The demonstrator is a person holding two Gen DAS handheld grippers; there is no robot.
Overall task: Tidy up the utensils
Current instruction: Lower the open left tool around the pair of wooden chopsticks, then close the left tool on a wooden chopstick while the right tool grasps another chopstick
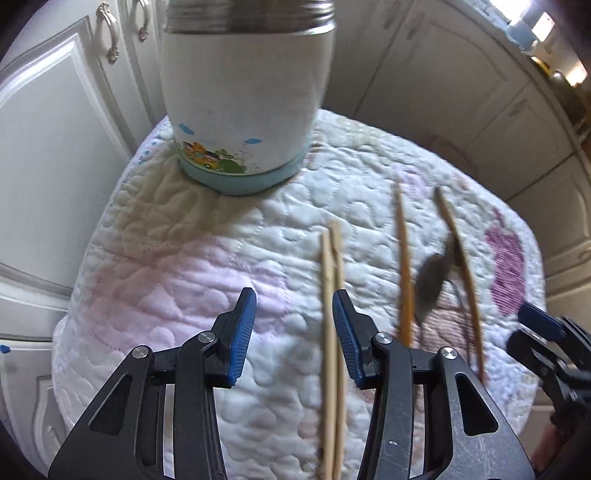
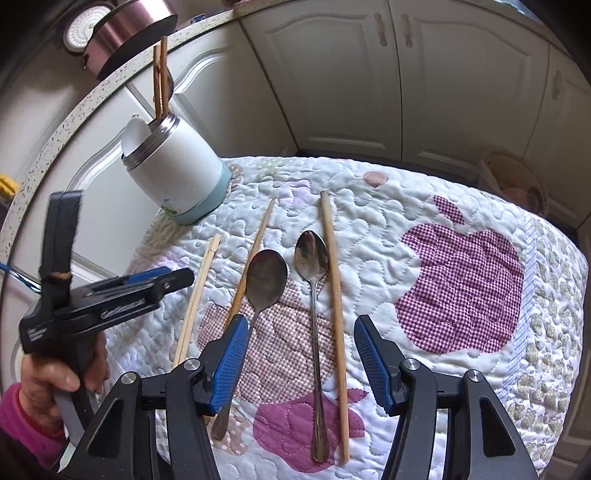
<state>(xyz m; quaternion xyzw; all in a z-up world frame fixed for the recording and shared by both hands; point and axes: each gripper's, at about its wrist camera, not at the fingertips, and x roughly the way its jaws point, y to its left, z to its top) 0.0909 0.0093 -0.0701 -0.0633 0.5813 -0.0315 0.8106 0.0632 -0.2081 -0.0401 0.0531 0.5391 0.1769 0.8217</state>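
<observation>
A white jar with a teal base (image 2: 177,173) stands at the far left of the quilted mat (image 2: 424,206); chopsticks (image 2: 160,77) and a white spoon (image 2: 135,136) stick out of it. On the mat lie a pale chopstick pair (image 2: 195,299), a single chopstick (image 2: 251,258), two metal spoons (image 2: 266,280) (image 2: 312,258) and another chopstick (image 2: 334,317). My left gripper (image 1: 293,332) is open above the pale pair (image 1: 332,314), the jar (image 1: 243,103) ahead. My right gripper (image 2: 299,362) is open over the spoons.
White cabinet doors (image 2: 332,74) surround the mat-covered table. A counter edge (image 2: 55,125) with a metal pot (image 2: 129,26) runs at the upper left. A basket (image 2: 513,181) sits on the floor at the right. The left gripper (image 2: 110,295) shows in the right wrist view.
</observation>
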